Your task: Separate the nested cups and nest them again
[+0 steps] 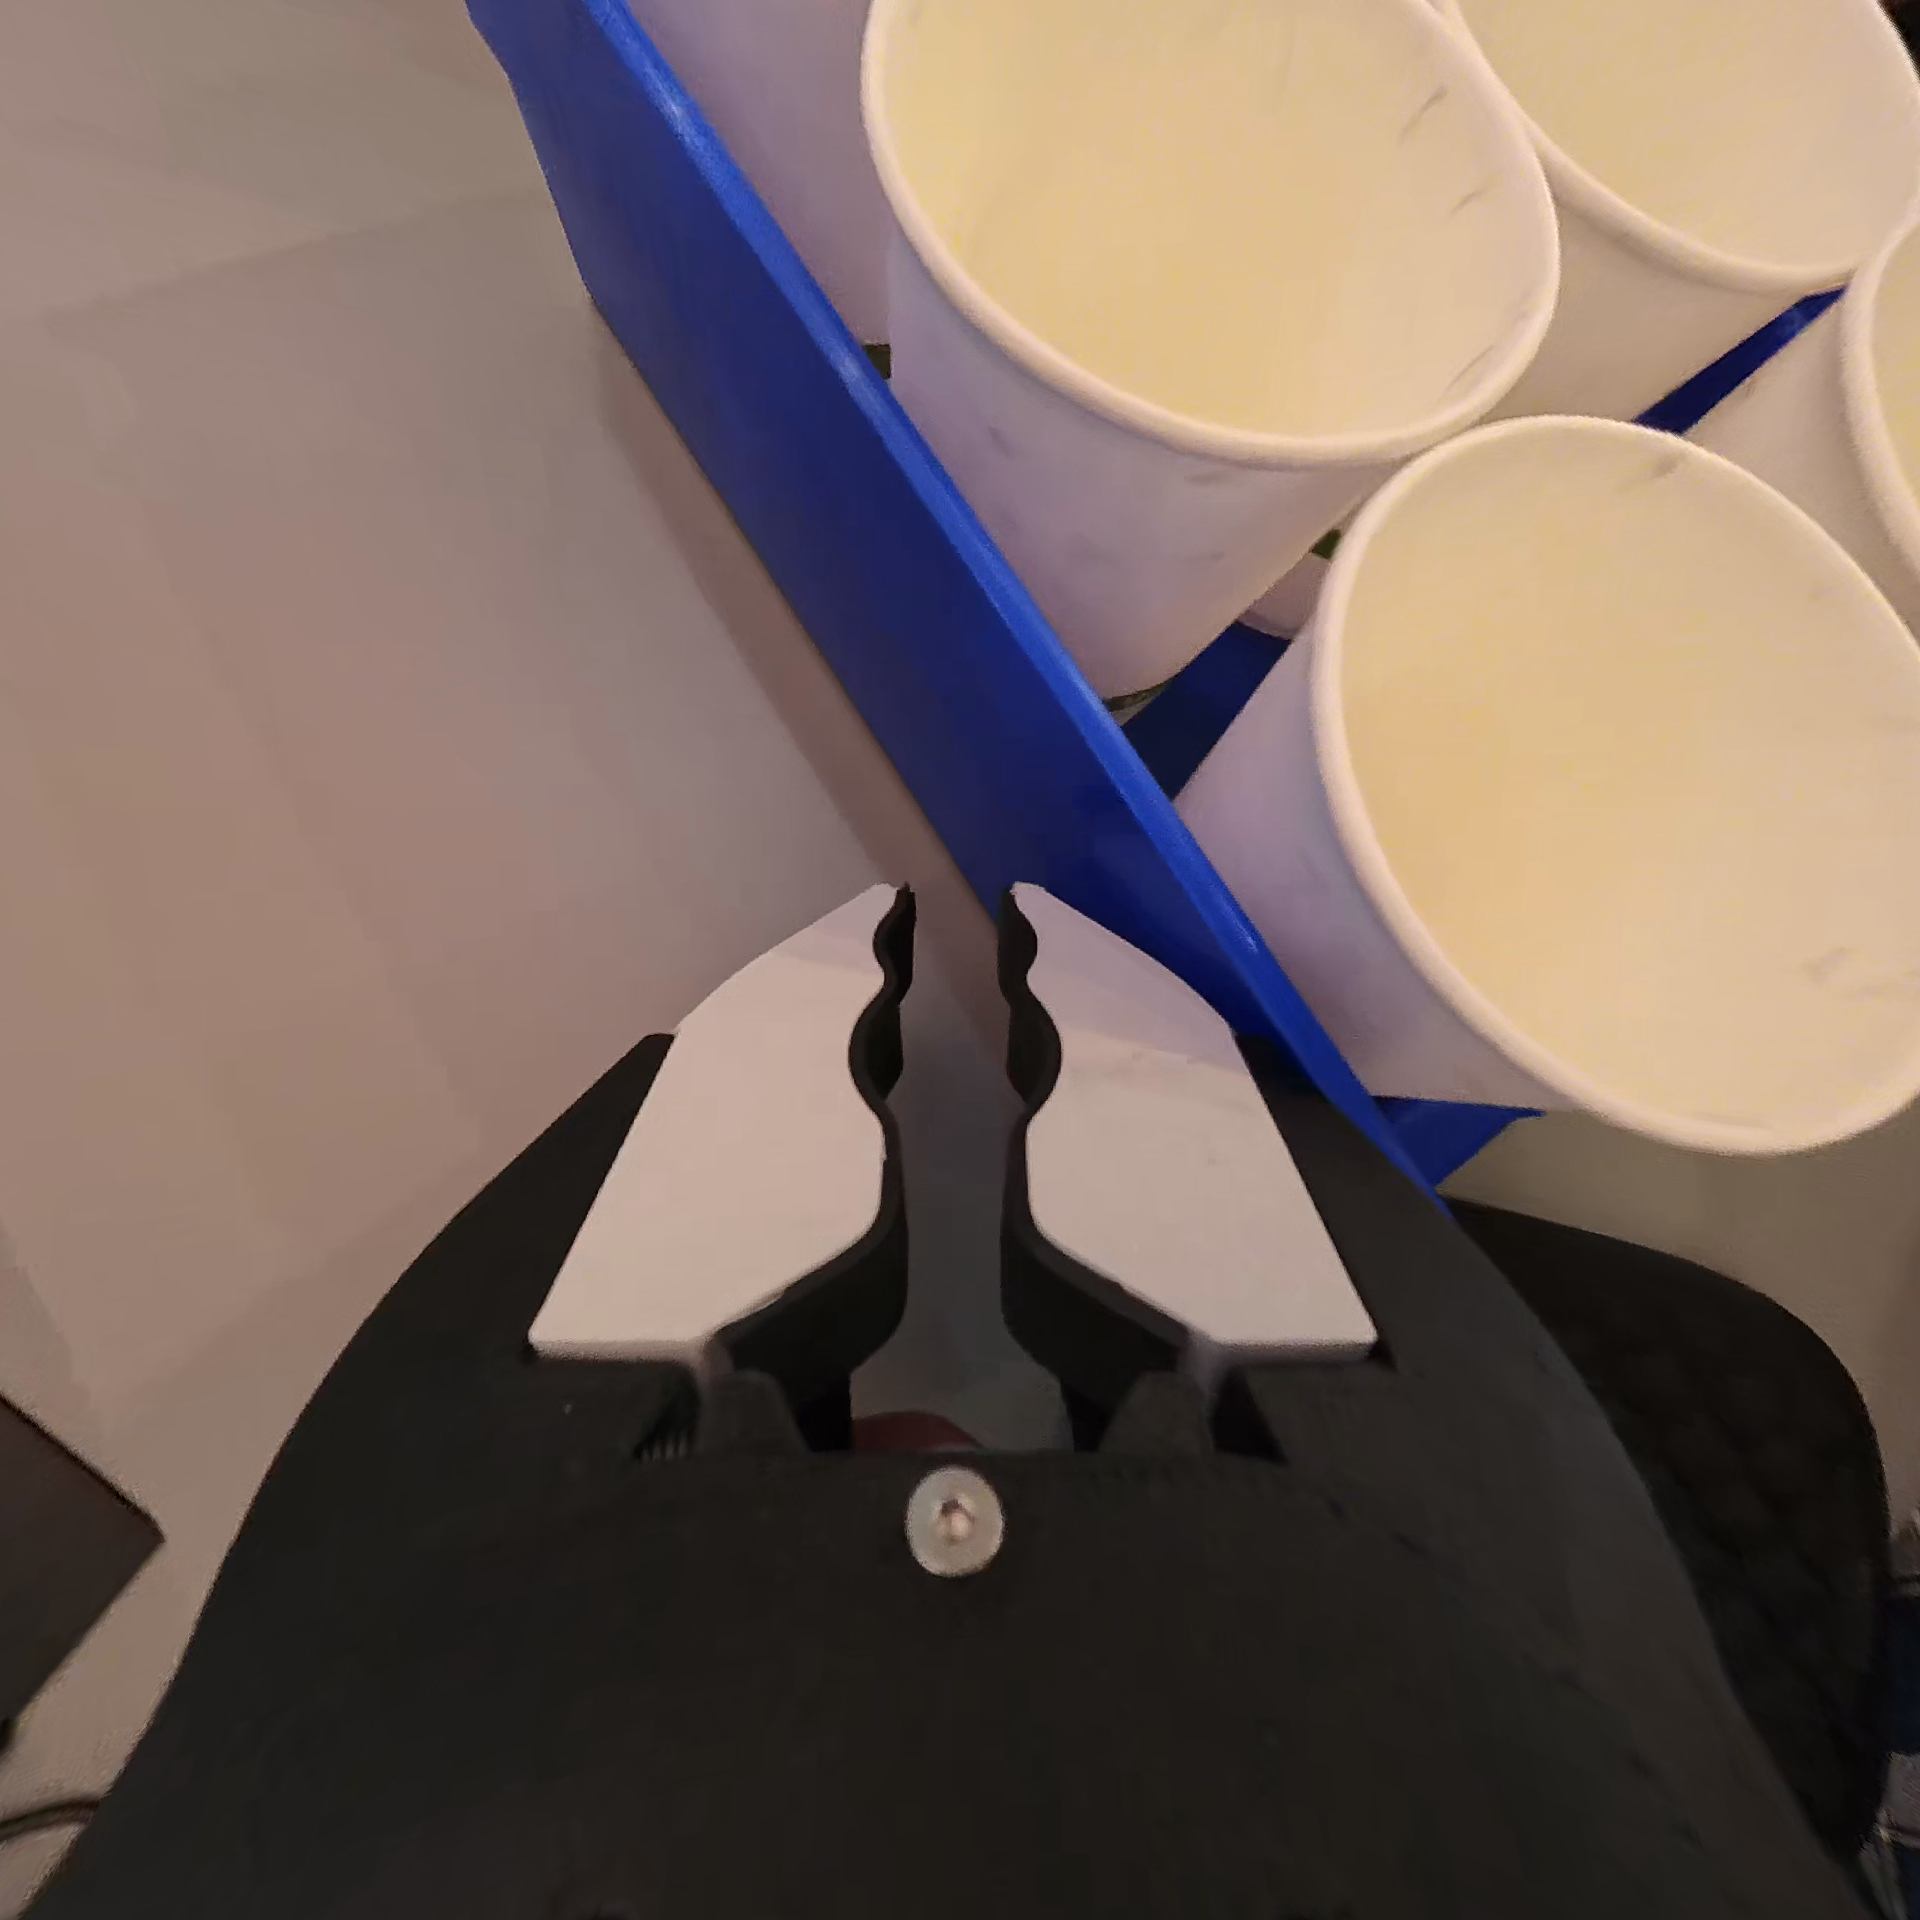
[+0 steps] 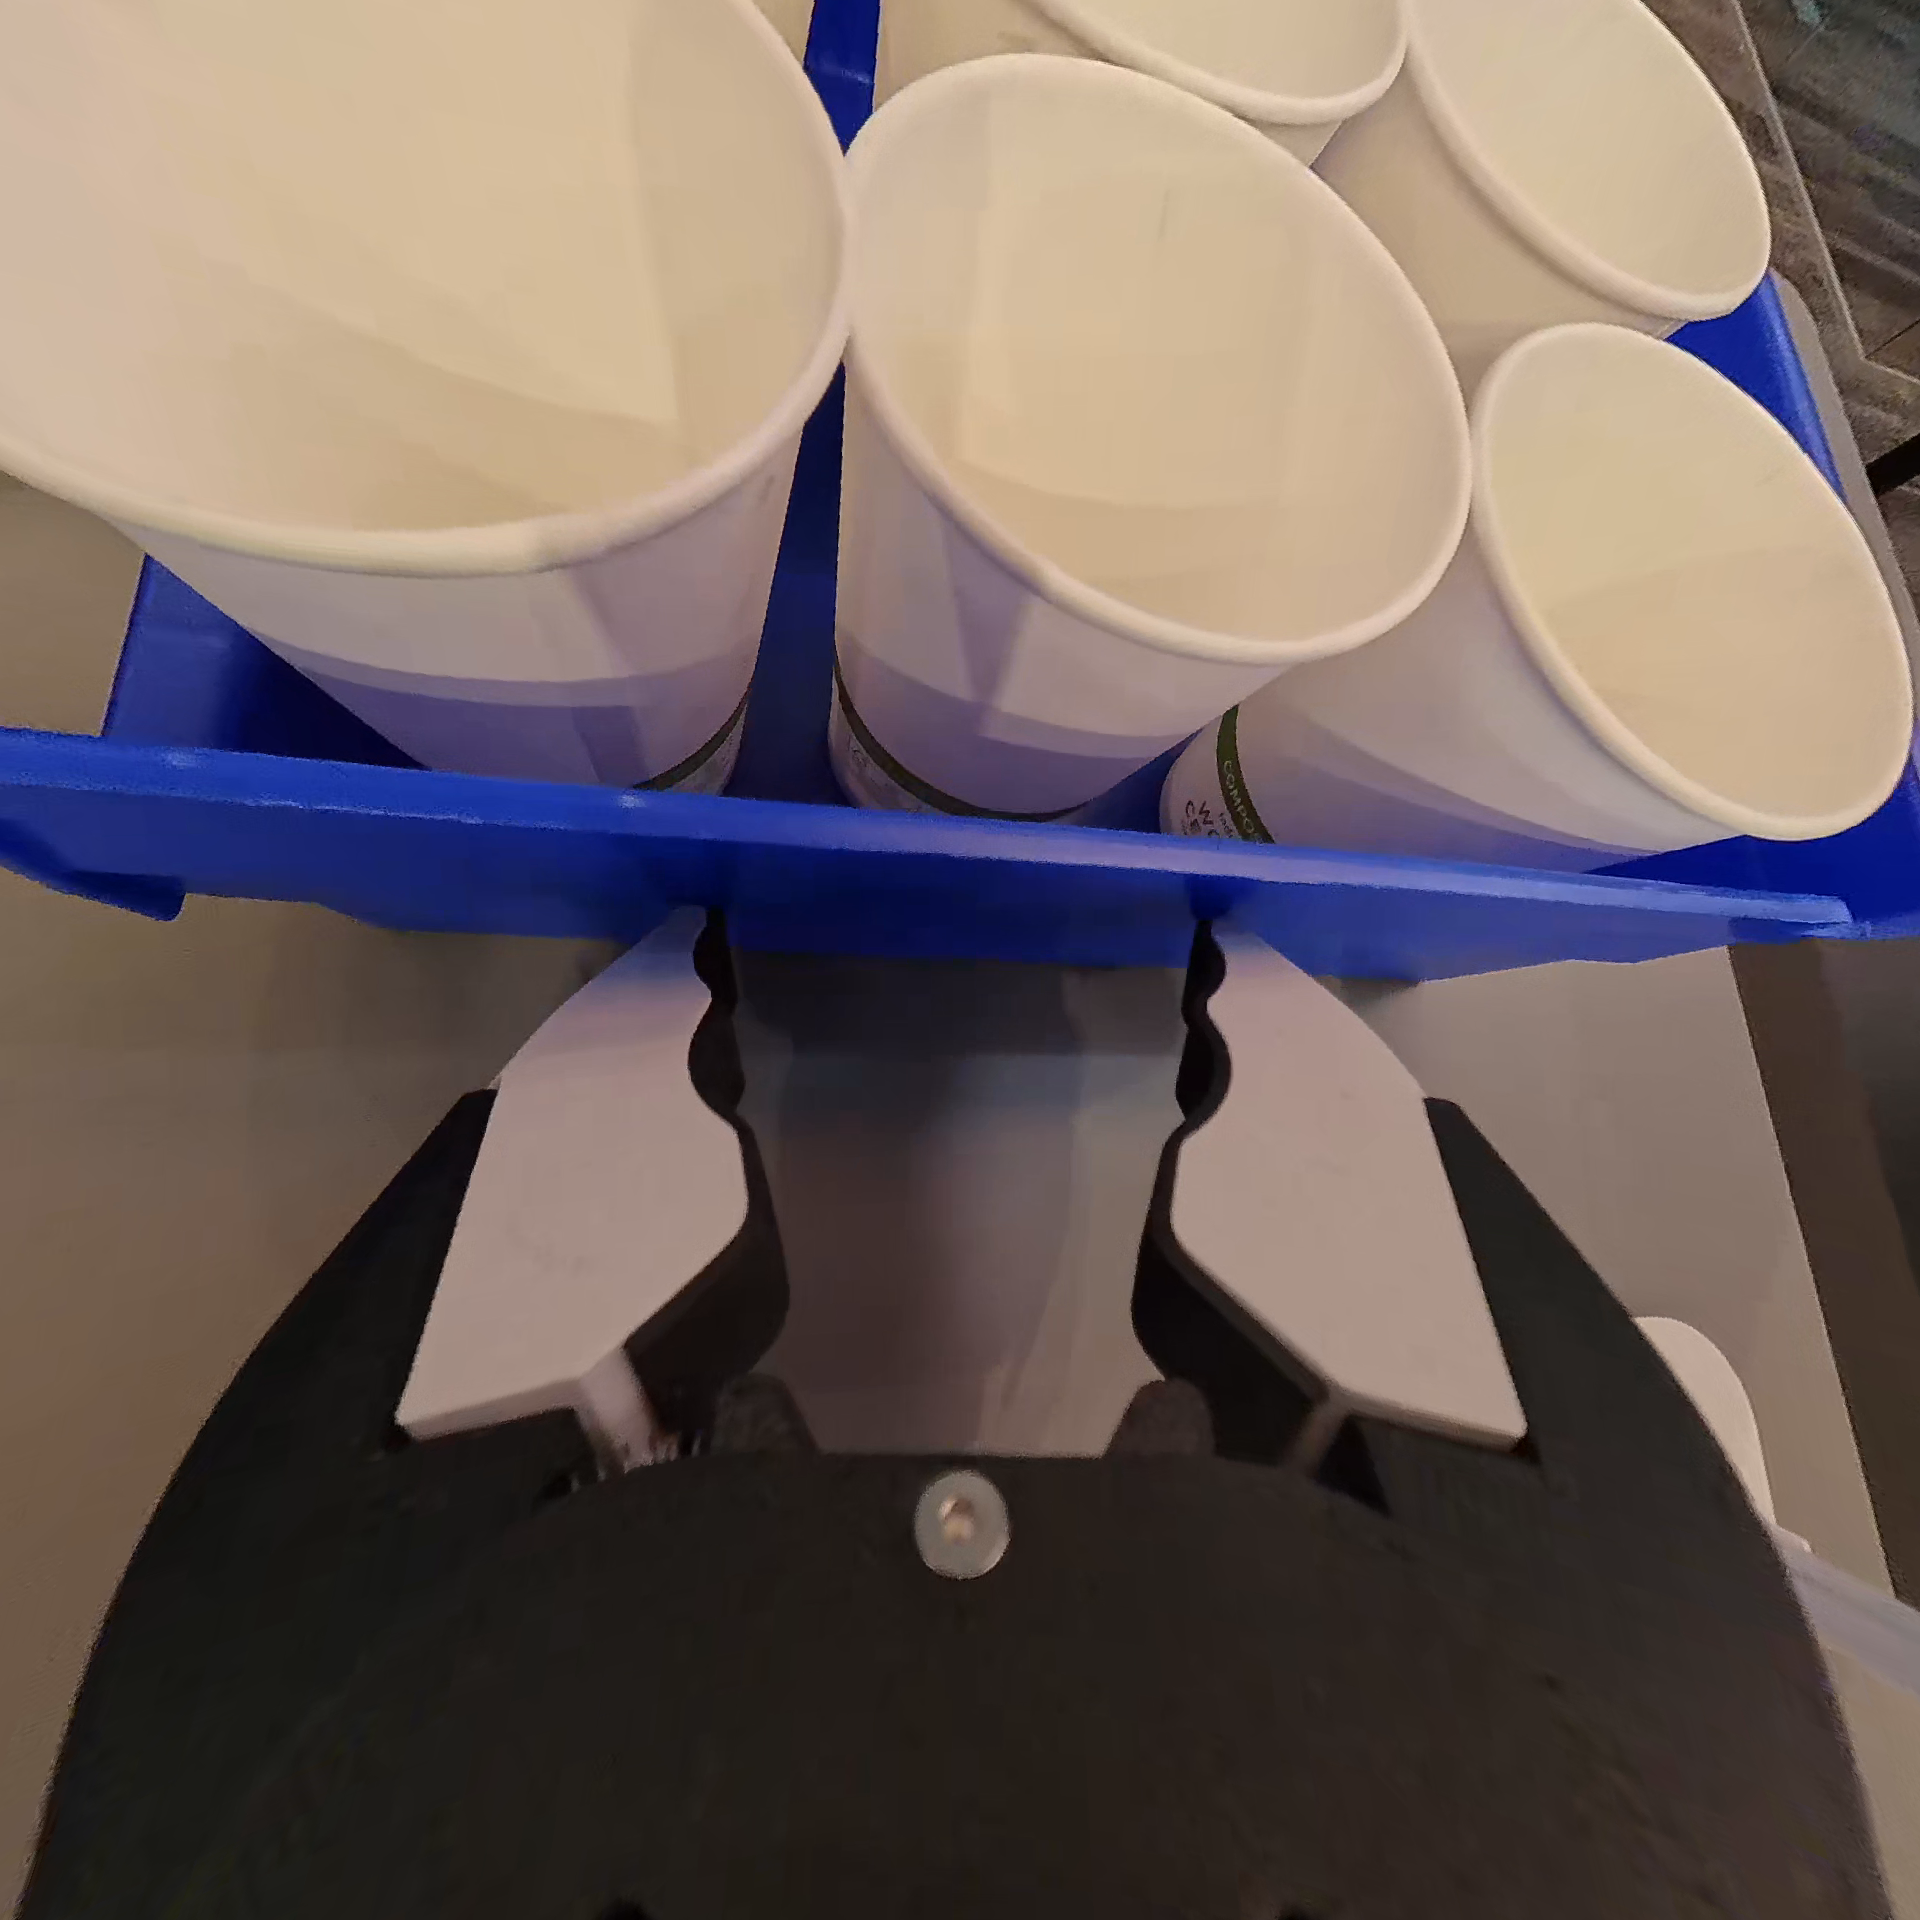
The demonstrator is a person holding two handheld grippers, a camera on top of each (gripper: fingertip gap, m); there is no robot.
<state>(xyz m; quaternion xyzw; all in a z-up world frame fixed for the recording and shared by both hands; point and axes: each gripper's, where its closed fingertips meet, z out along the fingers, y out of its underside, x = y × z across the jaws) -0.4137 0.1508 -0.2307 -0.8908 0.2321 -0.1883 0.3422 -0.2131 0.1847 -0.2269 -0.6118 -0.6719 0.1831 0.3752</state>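
- Neither gripper held anything: the left gripper (image 1: 956, 904) had its jaws nearly closed on air; the right gripper (image 2: 961, 935) had its jaws wide open.
- White paper cups (image 2: 1143, 395) stood separated in a blue tray (image 2: 935, 862) at twelve o'clock.
- Re-nesting seemed next: grip one cup's wall.

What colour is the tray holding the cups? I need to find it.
Blue tray, clearest in the right wrist view.

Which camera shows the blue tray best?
The right wrist view: the blue tray runs across the whole picture, its front wall, a divider and a far corner showing around the cups. The left wrist view catches only one slanting wall and bits of dividers.
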